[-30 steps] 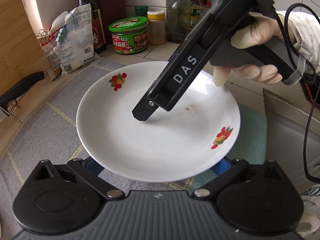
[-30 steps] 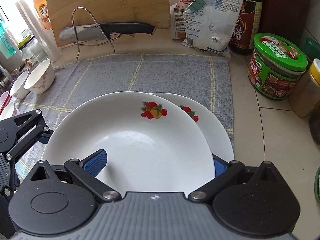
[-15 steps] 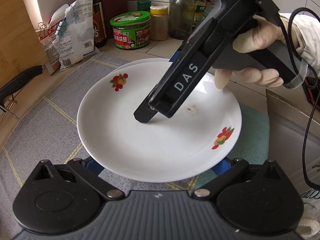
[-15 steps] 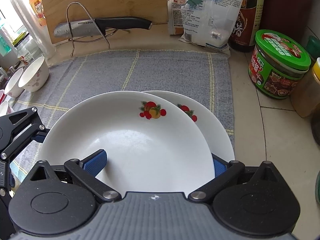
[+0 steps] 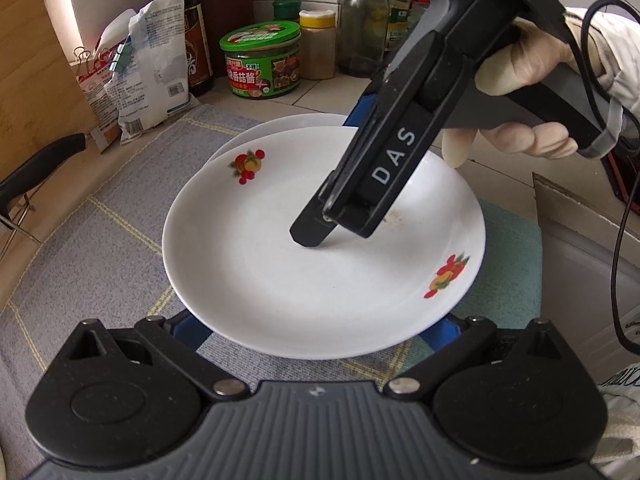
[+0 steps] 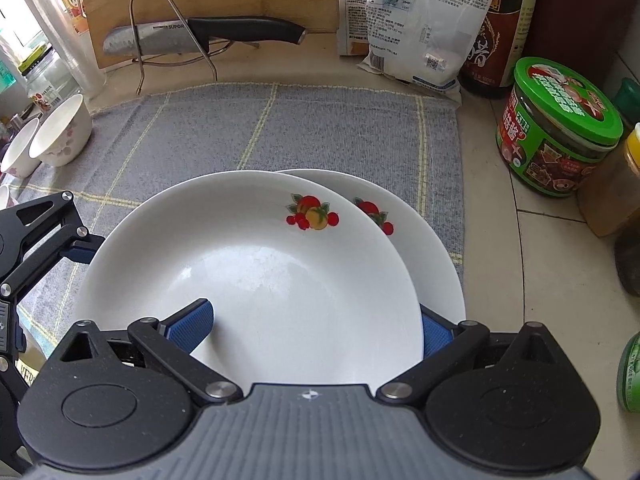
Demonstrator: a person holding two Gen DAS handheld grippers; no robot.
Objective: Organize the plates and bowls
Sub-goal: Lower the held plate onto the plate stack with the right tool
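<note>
We clamp the right gripper (image 6: 316, 326), one blue-padded finger inside and one beneath the rim, on a white fruit-printed ceramic plate (image 6: 256, 272) overlapping a second matching plate (image 6: 424, 248) on the grey checked cloth (image 6: 280, 128); our left gripper (image 5: 320, 330) stands wide open, empty, at the upper plate's opposite rim.

Home kitchen: sauce jar (image 6: 556, 128), knife (image 6: 200, 34), tiled counter (image 6: 560, 280).

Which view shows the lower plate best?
The right wrist view: the lower plate shows a broad crescent with its fruit print beside the upper plate, on the grey cloth. The left wrist view shows only a thin sliver of its rim behind the upper plate.
</note>
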